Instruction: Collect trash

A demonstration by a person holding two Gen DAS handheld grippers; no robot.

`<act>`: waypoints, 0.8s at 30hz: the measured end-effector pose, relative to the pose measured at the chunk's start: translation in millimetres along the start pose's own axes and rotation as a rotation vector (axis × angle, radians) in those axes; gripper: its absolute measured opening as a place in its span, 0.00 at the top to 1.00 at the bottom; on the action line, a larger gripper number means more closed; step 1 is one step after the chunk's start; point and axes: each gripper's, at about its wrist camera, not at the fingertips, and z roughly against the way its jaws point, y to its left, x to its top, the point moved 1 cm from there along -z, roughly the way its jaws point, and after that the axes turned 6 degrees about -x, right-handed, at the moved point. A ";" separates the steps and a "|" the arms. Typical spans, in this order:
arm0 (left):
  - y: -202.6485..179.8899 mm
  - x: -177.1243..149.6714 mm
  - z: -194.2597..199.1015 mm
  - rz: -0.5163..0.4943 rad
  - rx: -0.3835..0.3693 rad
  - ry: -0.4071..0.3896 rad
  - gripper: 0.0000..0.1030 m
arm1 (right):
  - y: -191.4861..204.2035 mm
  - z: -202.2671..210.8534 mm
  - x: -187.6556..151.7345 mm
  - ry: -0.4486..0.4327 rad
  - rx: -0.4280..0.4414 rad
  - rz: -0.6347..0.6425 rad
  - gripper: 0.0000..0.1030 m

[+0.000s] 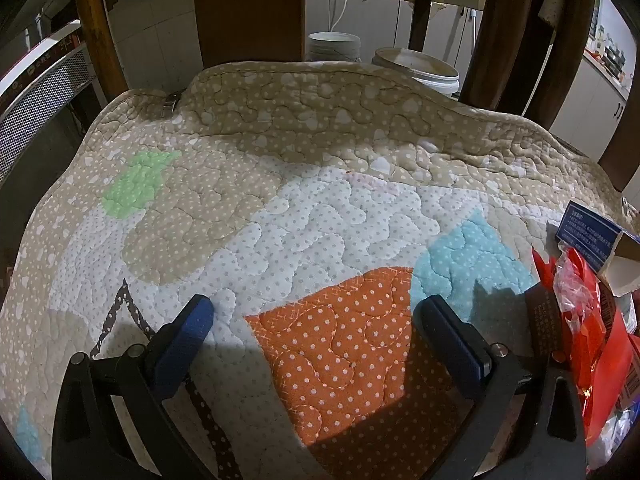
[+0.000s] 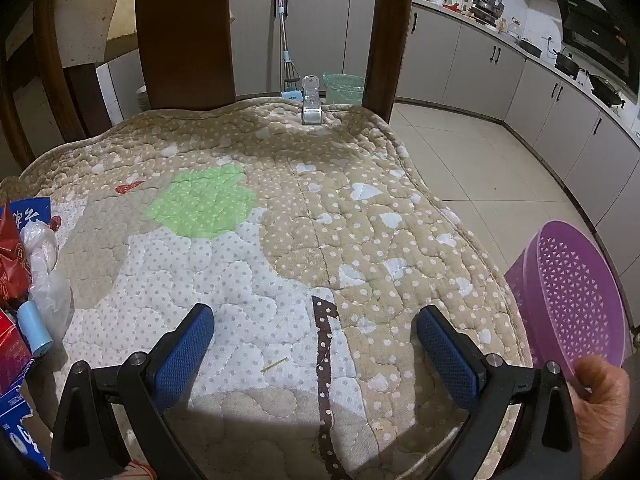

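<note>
A pile of trash lies on a quilted dotted cushion (image 1: 304, 216). In the left wrist view it sits at the right edge: a red crinkled wrapper (image 1: 580, 296) and a blue-and-white carton (image 1: 596, 240). In the right wrist view it sits at the left edge: a red wrapper (image 2: 14, 256), clear plastic film (image 2: 46, 272), a light blue roll (image 2: 35, 330) and blue cartons (image 2: 16, 424). A small toothpick (image 2: 274, 365) lies between the right fingers. My left gripper (image 1: 316, 322) is open and empty over the orange patch. My right gripper (image 2: 316, 330) is open and empty. A hand holds a purple perforated basket (image 2: 576, 292) at the right.
Dark wooden chair-back posts (image 2: 184, 32) rise behind the cushion (image 2: 320, 216). A metal clip (image 2: 311, 100) grips its far edge. White buckets (image 1: 416, 68) stand behind in the left view. A mop (image 2: 286, 40), a green-lined bin (image 2: 344, 86), kitchen cabinets and tiled floor (image 2: 472, 160) lie beyond.
</note>
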 end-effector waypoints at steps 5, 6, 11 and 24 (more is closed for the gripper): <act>-1.0 0.1 0.4 -0.001 0.009 -0.002 0.00 | 0.5 0.3 -0.1 0.000 0.000 0.000 0.01; -1.6 0.0 0.6 -0.001 0.015 -0.003 0.00 | 0.6 0.4 -0.1 0.000 0.000 0.000 0.01; -4.0 -2.1 5.0 0.001 0.022 -0.005 0.00 | 1.1 0.5 -0.3 0.000 0.000 0.000 0.01; 1.7 1.3 41.7 0.035 -0.017 -0.023 0.00 | -3.8 1.6 -0.9 0.004 0.005 -0.007 0.01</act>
